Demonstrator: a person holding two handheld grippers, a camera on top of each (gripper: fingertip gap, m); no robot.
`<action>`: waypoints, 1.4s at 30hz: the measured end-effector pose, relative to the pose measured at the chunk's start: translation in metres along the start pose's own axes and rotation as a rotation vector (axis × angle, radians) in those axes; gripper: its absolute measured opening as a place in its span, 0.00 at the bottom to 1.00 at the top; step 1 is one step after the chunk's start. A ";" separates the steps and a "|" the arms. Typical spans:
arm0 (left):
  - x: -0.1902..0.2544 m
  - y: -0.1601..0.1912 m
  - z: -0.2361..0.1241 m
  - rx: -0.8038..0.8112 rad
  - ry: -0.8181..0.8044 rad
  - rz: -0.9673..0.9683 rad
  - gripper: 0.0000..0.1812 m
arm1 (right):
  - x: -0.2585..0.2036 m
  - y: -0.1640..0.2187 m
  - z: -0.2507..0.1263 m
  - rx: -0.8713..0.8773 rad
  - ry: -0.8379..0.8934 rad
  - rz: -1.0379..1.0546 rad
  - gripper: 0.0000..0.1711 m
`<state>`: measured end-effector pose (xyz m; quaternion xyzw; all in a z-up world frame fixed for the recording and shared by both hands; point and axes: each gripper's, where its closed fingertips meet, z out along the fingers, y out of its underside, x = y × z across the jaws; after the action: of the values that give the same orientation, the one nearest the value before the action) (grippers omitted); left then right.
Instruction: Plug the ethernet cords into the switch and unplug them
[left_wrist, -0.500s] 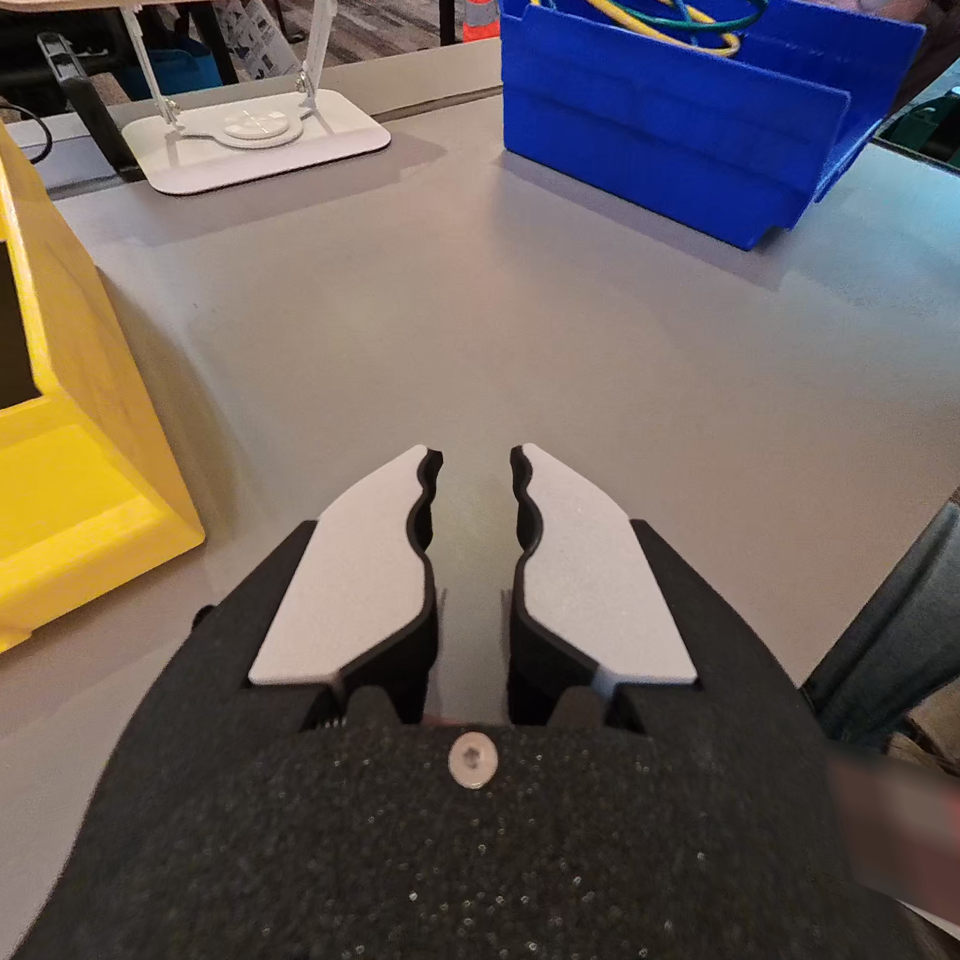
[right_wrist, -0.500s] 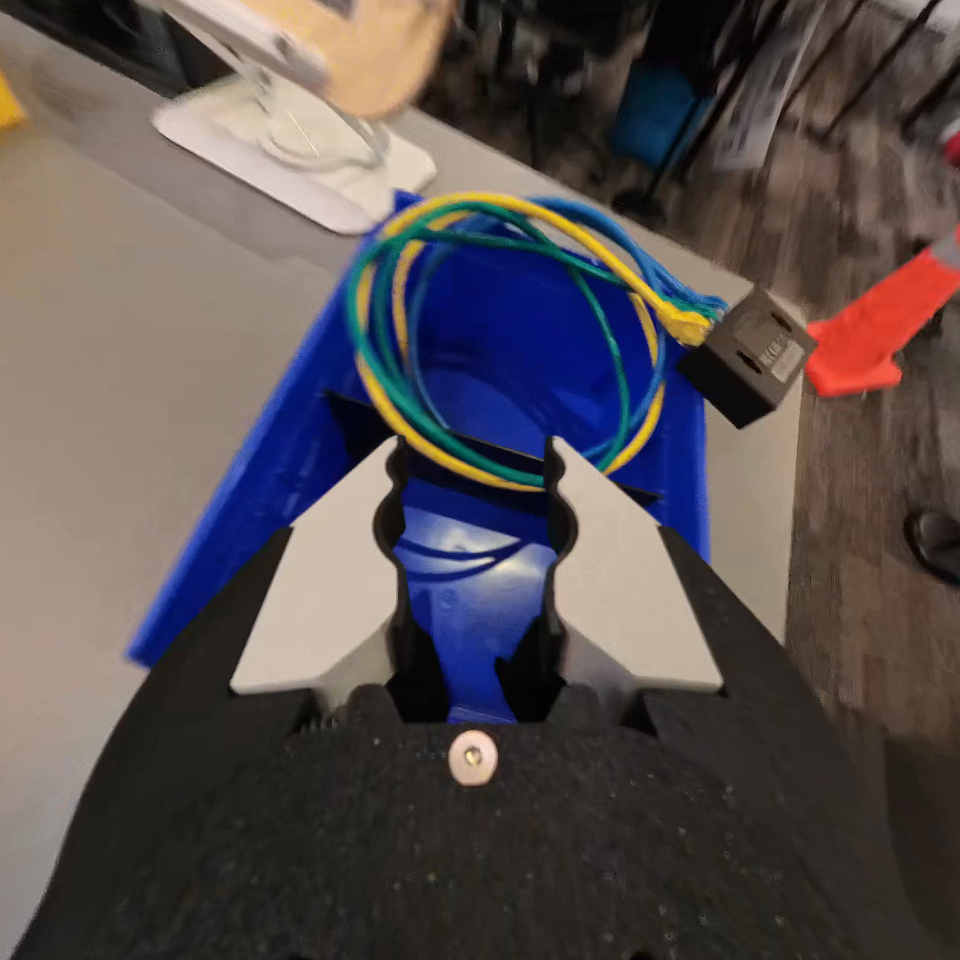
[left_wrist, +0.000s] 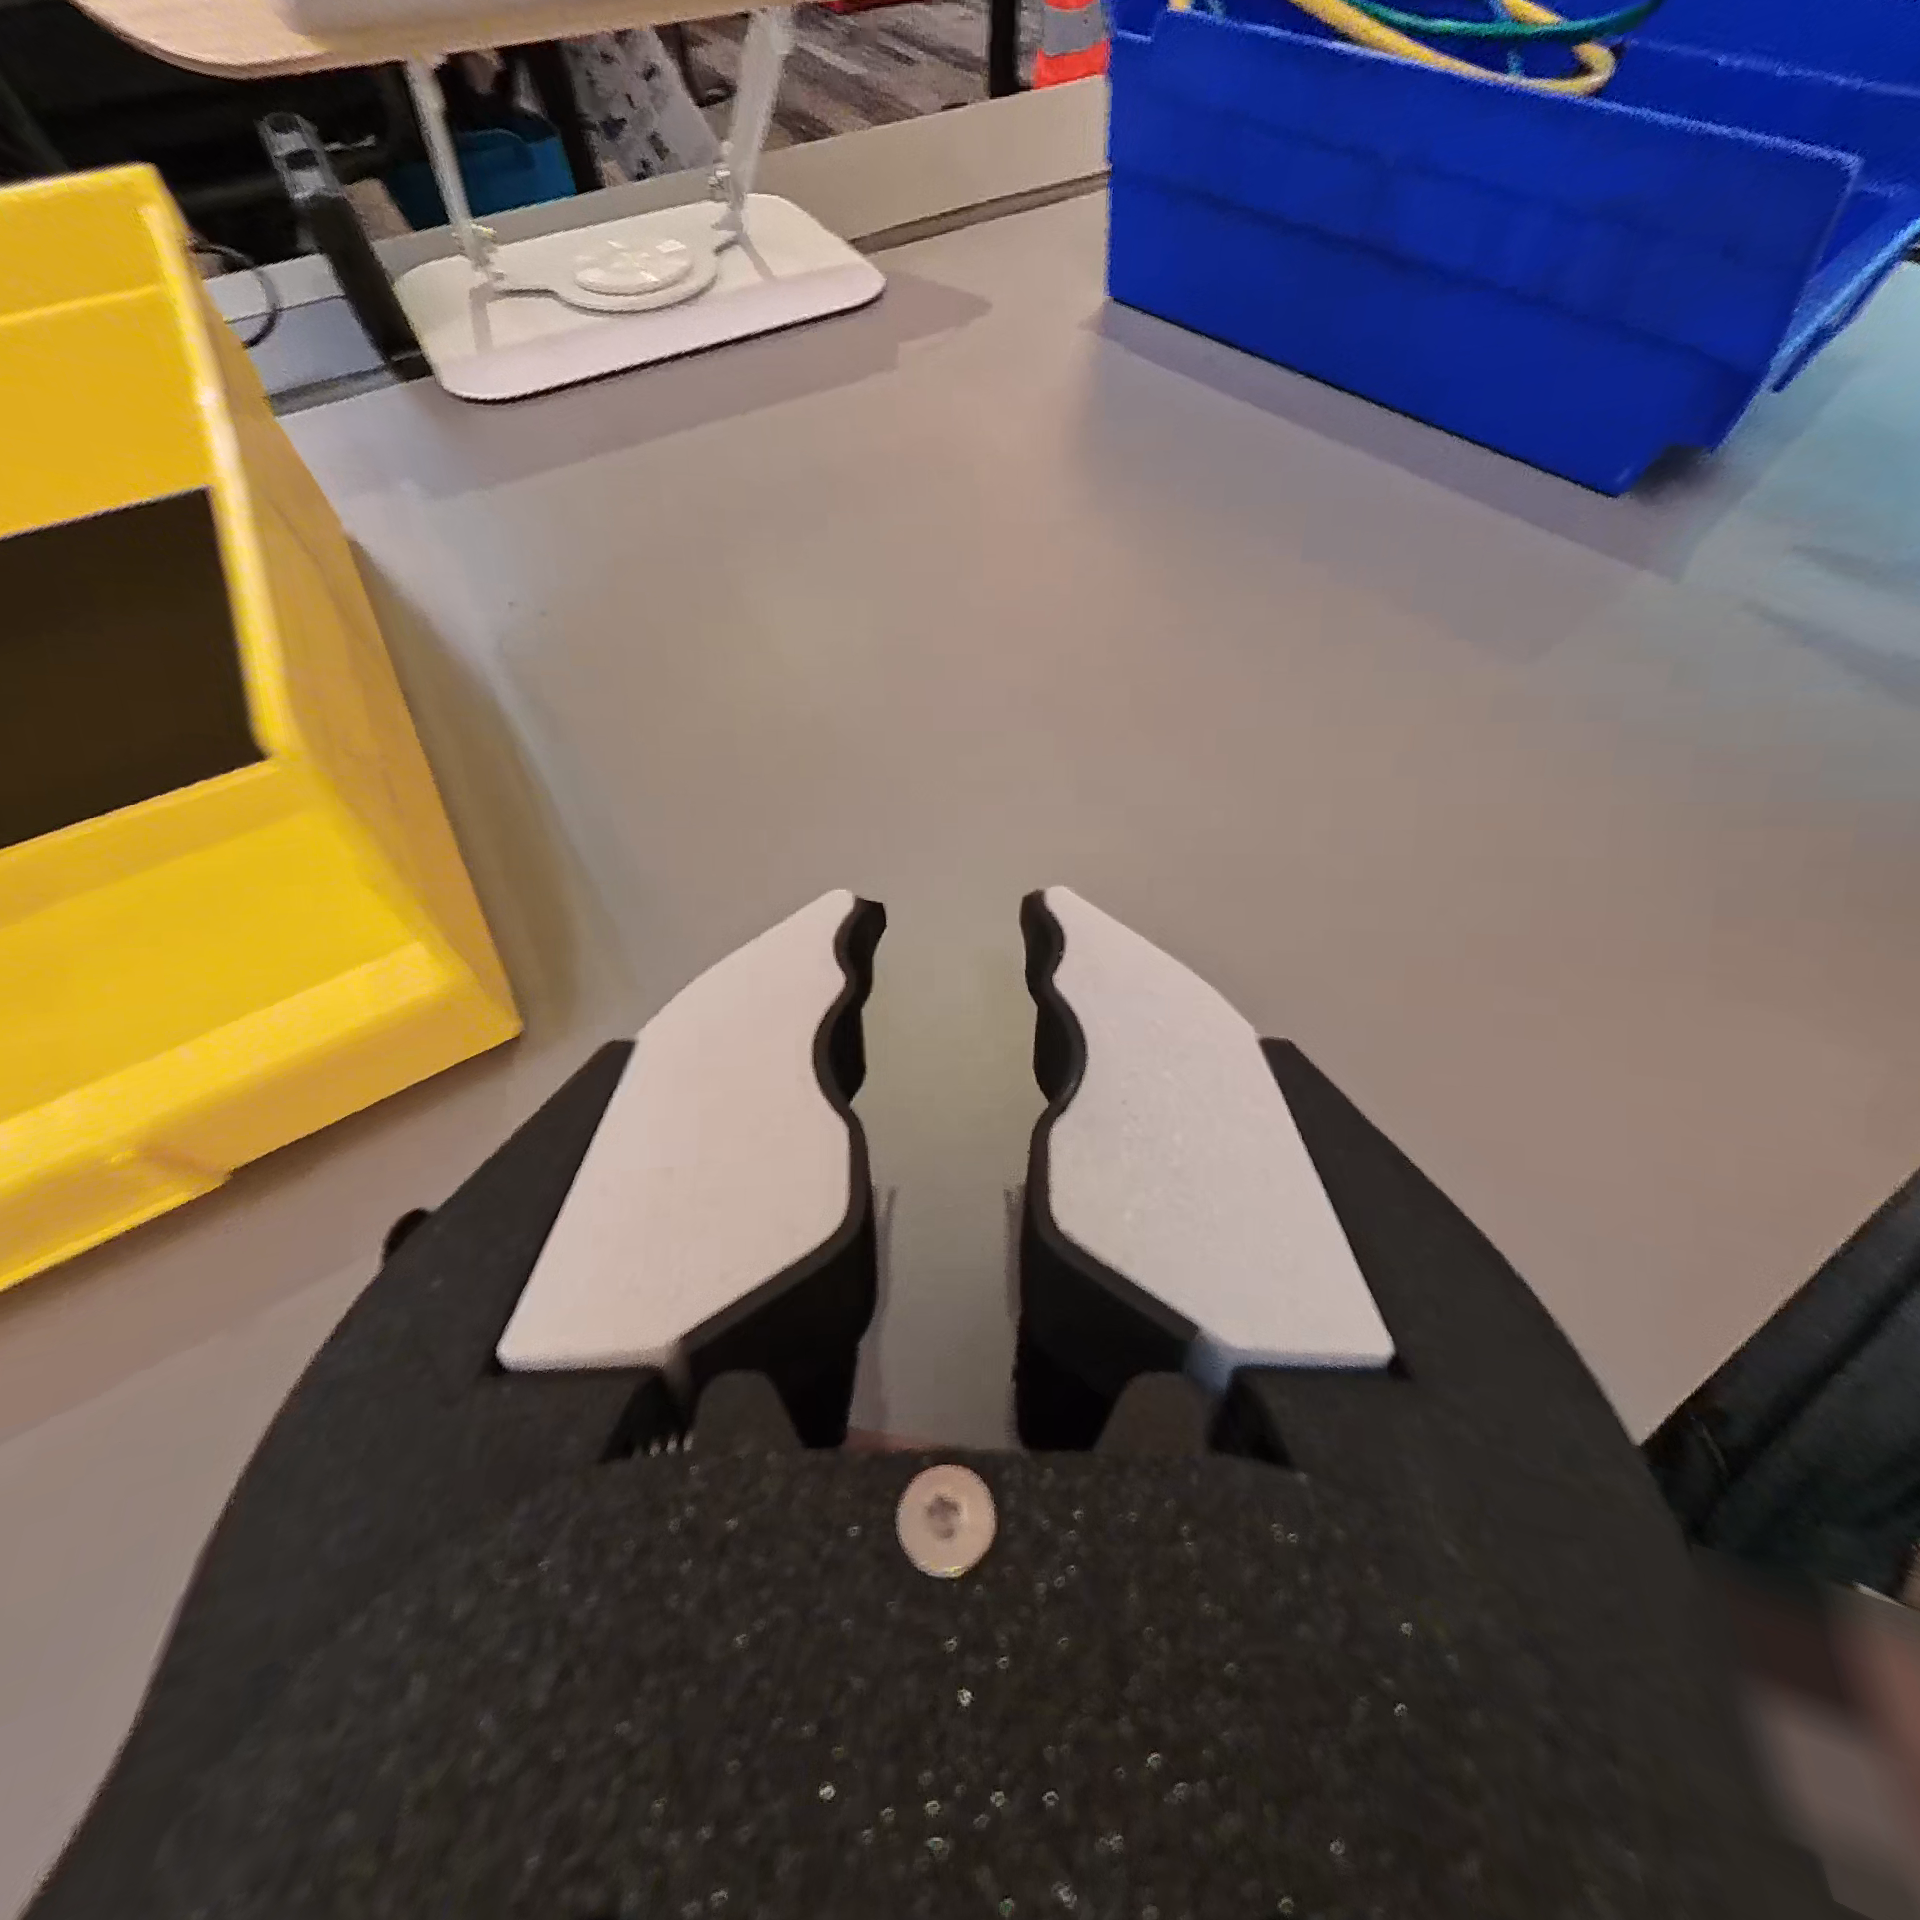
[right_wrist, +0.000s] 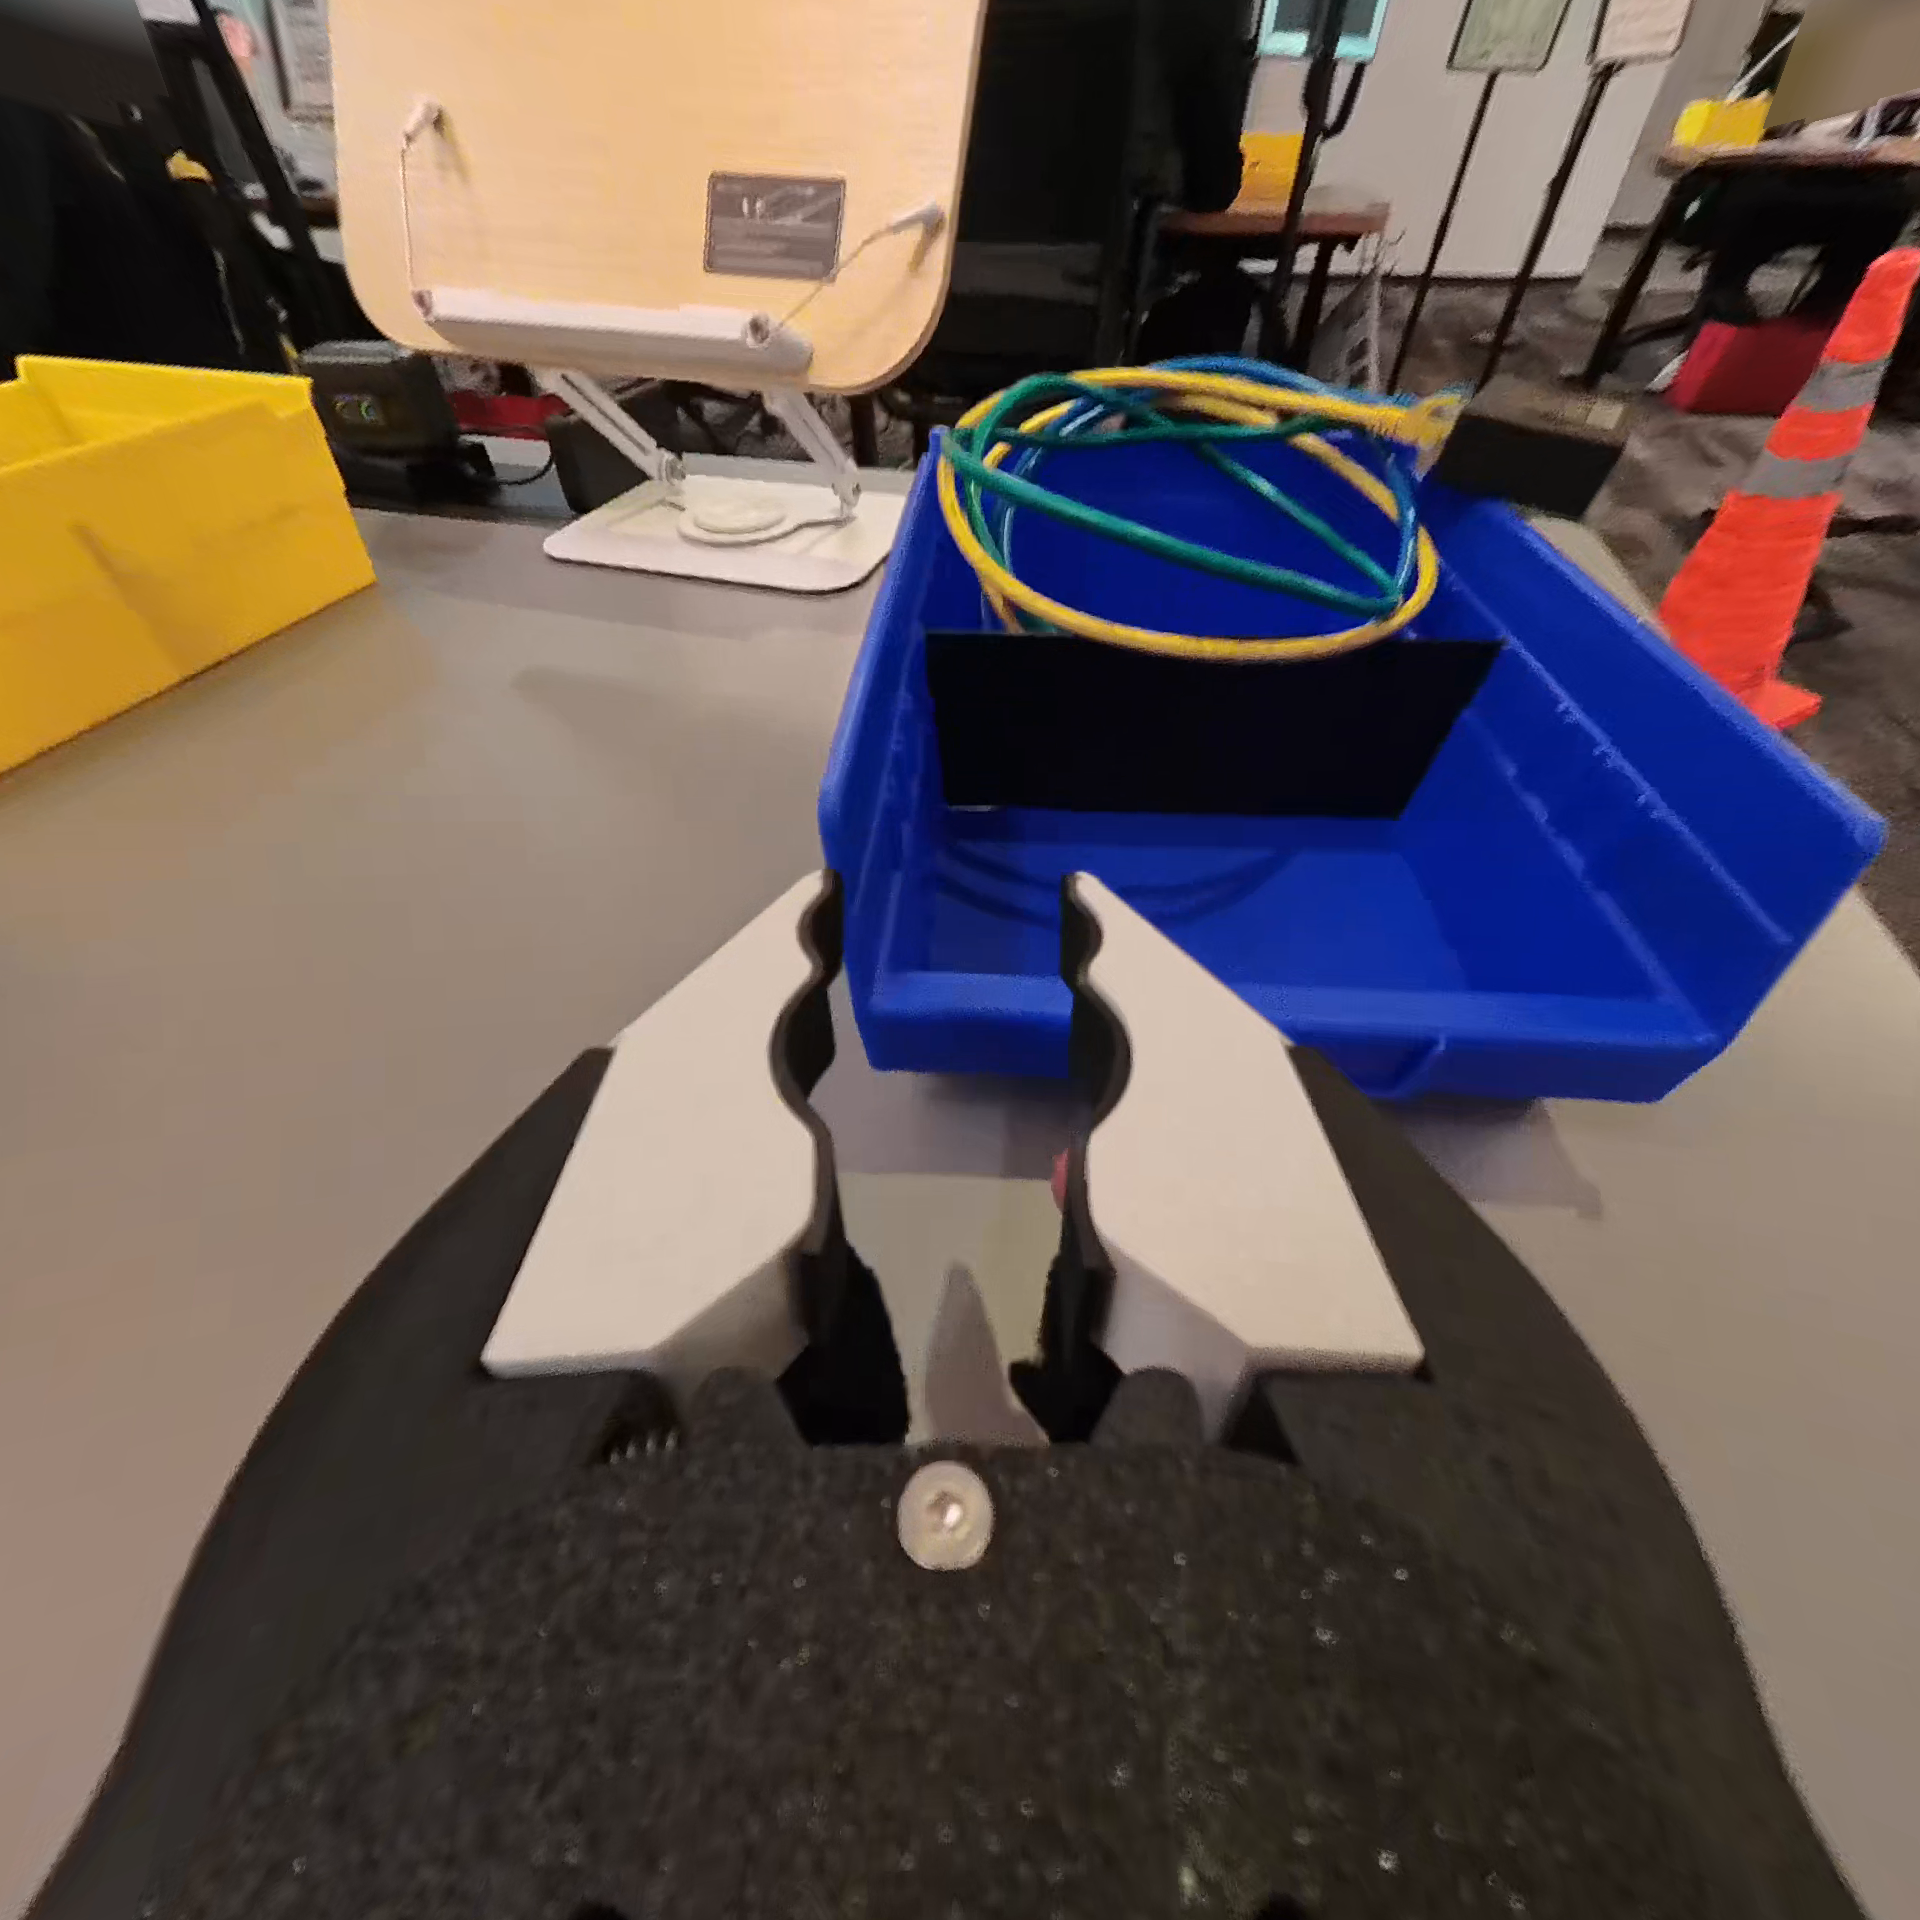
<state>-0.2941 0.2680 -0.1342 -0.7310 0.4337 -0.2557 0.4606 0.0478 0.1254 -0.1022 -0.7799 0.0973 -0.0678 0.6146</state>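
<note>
Yellow, green and blue ethernet cords (right_wrist: 1195, 520) lie coiled in the back of a blue bin (right_wrist: 1558, 935), behind a black divider (right_wrist: 1195, 727). A small black switch (right_wrist: 1527, 457) sits at the bin's far right corner, with a yellow plug (right_wrist: 1408, 421) against it; it is too blurred to tell whether the plug is seated. My right gripper (right_wrist: 951, 894) is open and empty, low over the table just in front of the bin's near left corner. My left gripper (left_wrist: 953, 914) is open and empty over bare table. The bin (left_wrist: 1455, 291) and cords (left_wrist: 1455, 42) are far ahead on its right.
A yellow bin (left_wrist: 208, 831) stands close on the left of the left gripper; it also shows in the right wrist view (right_wrist: 156, 561). A white stand base (left_wrist: 644, 301) holding a wooden board (right_wrist: 644, 177) is at the back. An orange cone (right_wrist: 1787, 499) stands on the floor to the right. The grey table (left_wrist: 1143, 675) ends at the near right.
My right gripper has drawn back and dropped from above the blue bin to the table in front of it. My left gripper has shifted slightly; the yellow bin shows more. Both stay open.
</note>
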 end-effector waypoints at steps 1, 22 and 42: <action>-0.009 0.000 -0.006 -0.001 -0.043 -0.004 0.15 | 0.002 0.004 -0.001 -0.011 -0.013 0.012 0.25; -0.123 0.044 -0.059 -0.073 -0.357 -0.137 0.18 | 0.052 0.042 0.002 -0.157 0.024 0.077 0.24; -0.063 0.023 -0.041 0.023 -0.293 0.028 0.29 | -0.100 0.024 0.047 -0.212 -0.183 -0.052 0.34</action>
<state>-0.3657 0.2994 -0.1353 -0.7489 0.3691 -0.1450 0.5309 -0.0404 0.1879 -0.1348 -0.8455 0.0271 -0.0017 0.5333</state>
